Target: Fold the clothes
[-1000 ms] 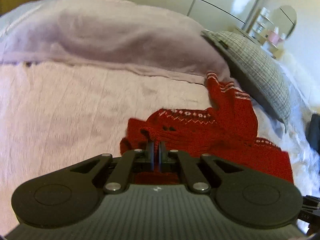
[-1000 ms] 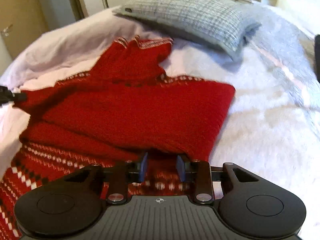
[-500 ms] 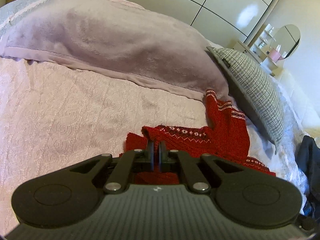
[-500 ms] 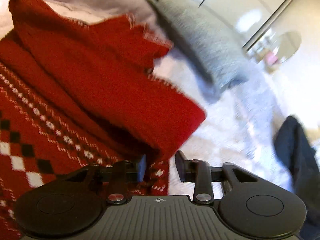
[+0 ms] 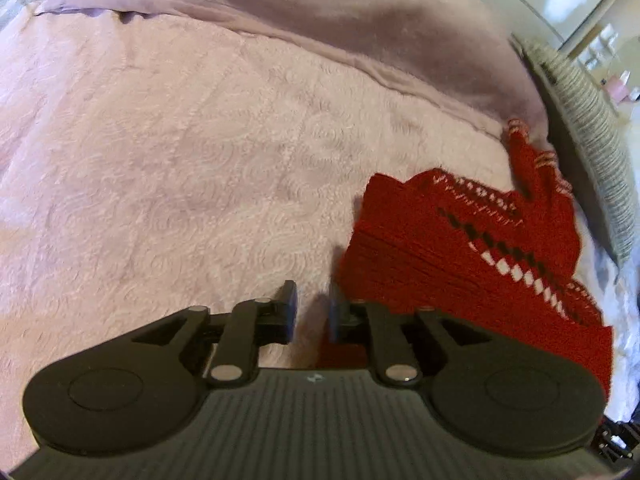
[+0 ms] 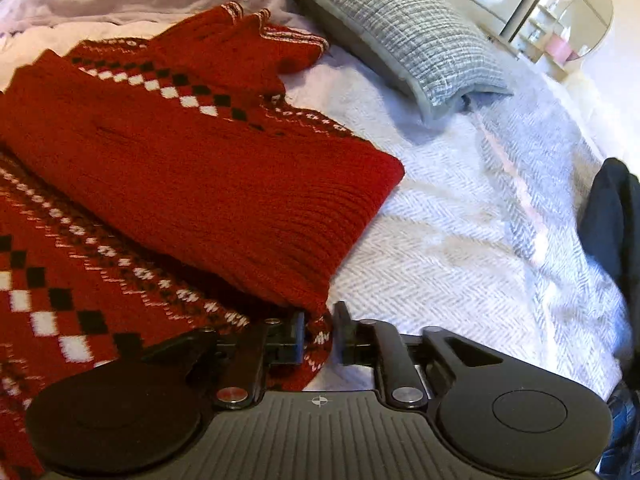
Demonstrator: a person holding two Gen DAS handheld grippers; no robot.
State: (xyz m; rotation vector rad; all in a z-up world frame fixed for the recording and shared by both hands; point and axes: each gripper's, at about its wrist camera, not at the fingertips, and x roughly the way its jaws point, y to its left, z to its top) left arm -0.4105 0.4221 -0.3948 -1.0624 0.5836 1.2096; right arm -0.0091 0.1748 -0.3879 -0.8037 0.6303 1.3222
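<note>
A red knit sweater (image 5: 460,264) with white and black diamond bands lies on the bed, one plain red part folded over the patterned part (image 6: 200,168). In the left wrist view my left gripper (image 5: 312,314) is open over the pink bedspread, just left of the sweater's edge, with nothing between its fingers. In the right wrist view my right gripper (image 6: 319,334) is at the sweater's near right corner. Its jaws have narrowed onto a bunched strip of patterned hem that fills the gap.
A grey checked pillow (image 6: 400,32) lies beyond the sweater. A lilac blanket (image 5: 320,20) is heaped at the head of the pink bedspread (image 5: 160,160). A dark garment (image 6: 612,216) sits at the right edge of the white herringbone cover (image 6: 460,240).
My left gripper has opened, let go of the sweater and moved left of it. The plain red part now lies folded over the sweater. The right jaws have narrowed on the corner.
</note>
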